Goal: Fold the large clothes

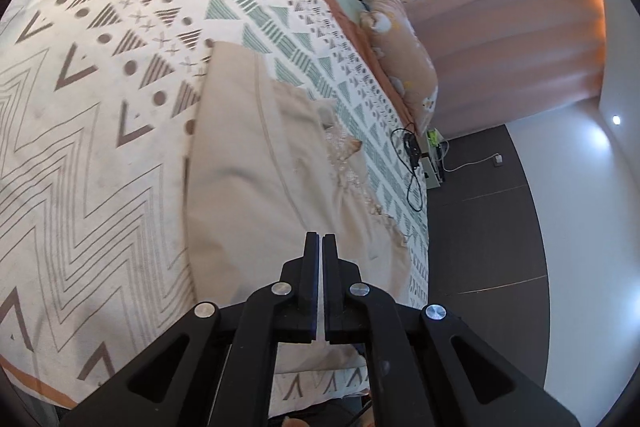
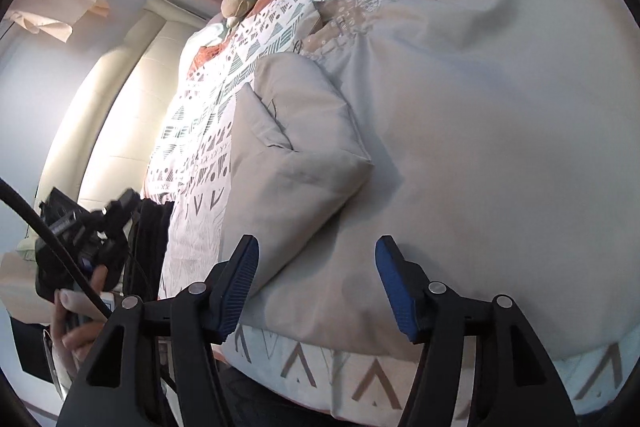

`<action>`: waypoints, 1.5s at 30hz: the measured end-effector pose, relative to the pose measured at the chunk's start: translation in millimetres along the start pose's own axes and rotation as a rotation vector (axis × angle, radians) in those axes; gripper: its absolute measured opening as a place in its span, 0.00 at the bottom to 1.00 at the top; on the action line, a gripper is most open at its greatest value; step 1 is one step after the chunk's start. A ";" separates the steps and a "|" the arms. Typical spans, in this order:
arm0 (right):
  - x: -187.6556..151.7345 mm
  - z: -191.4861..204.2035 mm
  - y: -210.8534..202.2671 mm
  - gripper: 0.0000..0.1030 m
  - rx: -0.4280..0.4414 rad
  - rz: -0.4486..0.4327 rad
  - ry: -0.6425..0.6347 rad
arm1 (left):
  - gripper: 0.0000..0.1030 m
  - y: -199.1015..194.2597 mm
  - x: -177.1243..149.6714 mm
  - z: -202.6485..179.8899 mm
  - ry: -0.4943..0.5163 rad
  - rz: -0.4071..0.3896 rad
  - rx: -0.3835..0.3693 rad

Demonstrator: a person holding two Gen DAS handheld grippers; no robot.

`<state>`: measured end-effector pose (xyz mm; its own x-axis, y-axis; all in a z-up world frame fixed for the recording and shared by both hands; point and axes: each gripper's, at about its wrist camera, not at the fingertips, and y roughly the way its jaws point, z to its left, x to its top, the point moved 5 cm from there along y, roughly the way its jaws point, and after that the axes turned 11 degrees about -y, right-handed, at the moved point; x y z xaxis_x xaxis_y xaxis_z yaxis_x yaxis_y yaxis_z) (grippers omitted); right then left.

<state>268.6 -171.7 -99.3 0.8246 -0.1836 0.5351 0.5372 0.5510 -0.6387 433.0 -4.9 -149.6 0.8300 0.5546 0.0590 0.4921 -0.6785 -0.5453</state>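
A beige garment [image 2: 460,131] is lying spread across the patterned bedspread [image 1: 92,131] on the bed, one sleeve [image 2: 296,151] folded inward. The left tongs [image 1: 321,239] are pressing together, pinching nothing, above the cloth. The right tongs [image 2: 316,259] are standing spread over its near edge.

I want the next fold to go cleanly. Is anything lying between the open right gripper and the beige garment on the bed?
Nothing visible does. The right gripper hangs open directly over the beige garment, with only bare cloth between the fingers.
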 end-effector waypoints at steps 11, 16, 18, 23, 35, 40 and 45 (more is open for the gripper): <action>28.8 24.5 66.0 0.57 -0.049 0.083 -0.035 | 0.03 22.2 -2.3 68.4 -0.039 0.024 0.133; 30.9 32.6 77.9 0.57 -0.069 0.093 -0.052 | 0.03 51.9 -16.3 89.3 -0.021 0.092 0.194; 31.7 32.2 79.3 0.57 -0.075 0.079 -0.051 | 0.03 60.0 -22.1 94.0 -0.009 0.107 0.215; 34.2 38.6 72.0 0.12 -0.130 0.021 -0.127 | 0.03 62.4 -26.5 97.9 -0.016 0.117 0.209; 56.2 101.7 -28.9 0.03 -0.092 -0.189 -0.328 | 0.03 42.6 -32.4 42.2 0.078 0.085 0.089; 55.1 85.2 -89.6 0.03 -0.105 -0.276 -0.325 | 0.03 53.1 -47.4 -2.2 0.171 0.113 0.070; 48.2 47.3 -145.0 0.03 -0.155 -0.343 -0.281 | 0.03 82.2 -67.6 -39.5 0.242 0.167 0.074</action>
<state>222.1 -222.0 45.3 0.5263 -0.0943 0.8450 0.8080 0.3651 -0.4625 427.7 -117.2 -165.4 0.9407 0.3010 0.1564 0.3304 -0.7091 -0.6229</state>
